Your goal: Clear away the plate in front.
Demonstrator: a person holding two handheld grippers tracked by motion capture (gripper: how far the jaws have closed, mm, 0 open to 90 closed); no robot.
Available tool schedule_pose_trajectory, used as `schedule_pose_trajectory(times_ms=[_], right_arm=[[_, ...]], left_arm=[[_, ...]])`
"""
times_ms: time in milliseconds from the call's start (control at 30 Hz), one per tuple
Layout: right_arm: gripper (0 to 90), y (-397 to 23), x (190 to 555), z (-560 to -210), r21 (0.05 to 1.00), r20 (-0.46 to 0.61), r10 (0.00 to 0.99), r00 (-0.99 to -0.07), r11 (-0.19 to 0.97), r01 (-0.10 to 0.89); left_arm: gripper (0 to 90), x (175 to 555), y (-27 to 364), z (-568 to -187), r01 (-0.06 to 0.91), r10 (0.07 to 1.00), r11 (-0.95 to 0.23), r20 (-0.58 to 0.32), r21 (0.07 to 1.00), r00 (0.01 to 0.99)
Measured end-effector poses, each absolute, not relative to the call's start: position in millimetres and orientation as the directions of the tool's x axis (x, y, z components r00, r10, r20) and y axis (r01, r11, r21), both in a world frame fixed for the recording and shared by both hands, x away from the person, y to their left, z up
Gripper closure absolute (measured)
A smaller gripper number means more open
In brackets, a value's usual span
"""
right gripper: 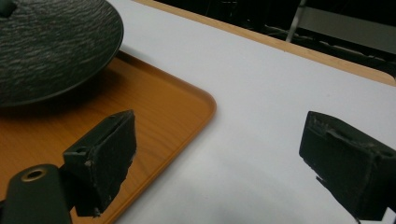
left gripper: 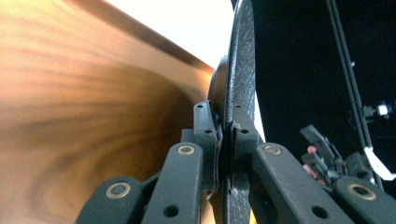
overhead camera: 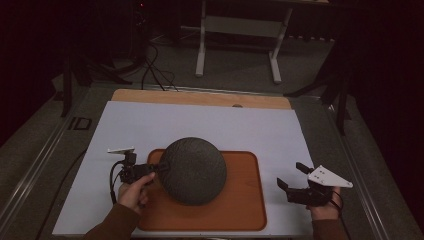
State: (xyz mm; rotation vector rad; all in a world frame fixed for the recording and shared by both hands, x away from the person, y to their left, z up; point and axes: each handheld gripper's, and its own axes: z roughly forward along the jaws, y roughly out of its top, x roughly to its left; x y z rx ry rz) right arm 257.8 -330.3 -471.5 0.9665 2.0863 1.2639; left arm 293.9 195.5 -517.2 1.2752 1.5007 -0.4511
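While your left gripper (overhead camera: pixel 159 168) clamps the round dark textured plate's (overhead camera: pixel 192 170) rim, keep it level over the orange wooden tray (overhead camera: pixel 240 200); your right gripper (overhead camera: pixel 292 176) idles, jaws apart.

Plate (overhead camera: pixel 194 171) above tray (overhead camera: pixel 245 210), tilted; tray on mat (overhead camera: pixel 200 125); left gripper (overhead camera: pixel 159 168) at plate's left rim; right gripper (overhead camera: pixel 292 177) right of tray.
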Motion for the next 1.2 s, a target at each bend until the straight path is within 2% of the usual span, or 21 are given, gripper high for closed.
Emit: schedule_pose_trajectory(times_ms=[567,700,1000,1133,1200], right_arm=[[10.8,-330,258,-472,0.896,-0.067,0.783,-0.619,0.321,0.308],[10.7,-329,258,-472,0.893,-0.074,0.782,-0.619,0.329,0.308],[10.8,-327,259,-472,0.889,-0.075,0.779,-0.623,0.334,0.312],[10.7,-327,259,-473,0.888,-0.075,0.778,-0.624,0.337,0.314],[10.7,-327,258,-472,0.889,-0.074,0.778,-0.624,0.335,0.313]], left_arm=[[85.0,281,173,-539,0.925,0.470,0.277,-0.876,0.260,0.106],[85.7,283,174,-542,0.931,0.501,0.262,-0.861,0.254,0.095],[73.8,291,161,-529,0.917,0.687,0.089,-0.690,0.388,0.226],[66.3,294,155,-529,0.916,0.750,0.019,-0.612,0.400,0.252],[63.6,294,155,-528,0.917,0.745,0.025,-0.619,0.398,0.249]])
